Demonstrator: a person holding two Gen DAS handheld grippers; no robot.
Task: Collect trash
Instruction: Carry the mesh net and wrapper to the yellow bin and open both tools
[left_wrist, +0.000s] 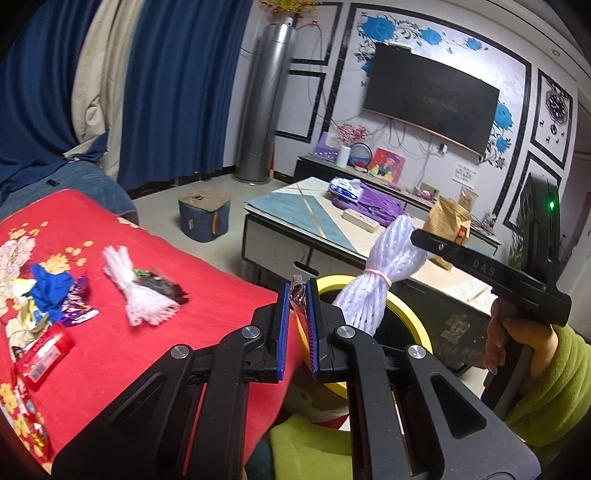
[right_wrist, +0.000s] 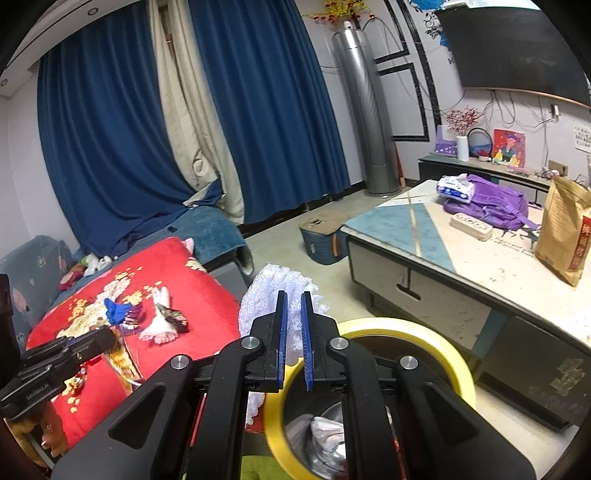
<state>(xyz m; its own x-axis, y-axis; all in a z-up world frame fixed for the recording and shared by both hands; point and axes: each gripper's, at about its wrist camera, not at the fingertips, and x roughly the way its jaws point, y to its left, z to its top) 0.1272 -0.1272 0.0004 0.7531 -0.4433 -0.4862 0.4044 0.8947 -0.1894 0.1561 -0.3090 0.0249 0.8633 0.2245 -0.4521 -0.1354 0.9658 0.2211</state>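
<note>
Deep blue curtains (right_wrist: 122, 147) hang along the far wall, with a cream drape (right_wrist: 192, 122) between them. Beside them stands a tall silver cylinder (right_wrist: 365, 110) — a floor air conditioner by the look of it. A dark television (left_wrist: 430, 98) is mounted on a pale wall painted with blue flowers (left_wrist: 380, 27) and black frame lines, a clock (left_wrist: 556, 103) to its right. Below runs a low media console (left_wrist: 373, 173). A coffee table (right_wrist: 413, 218) with a blue-and-cream top sits on the pale floor (right_wrist: 288, 243), a small blue stool (left_wrist: 204, 216) near it. A red floral blanket (left_wrist: 110, 350) covers a sofa — blue cushions (right_wrist: 218, 225) behind.
</note>
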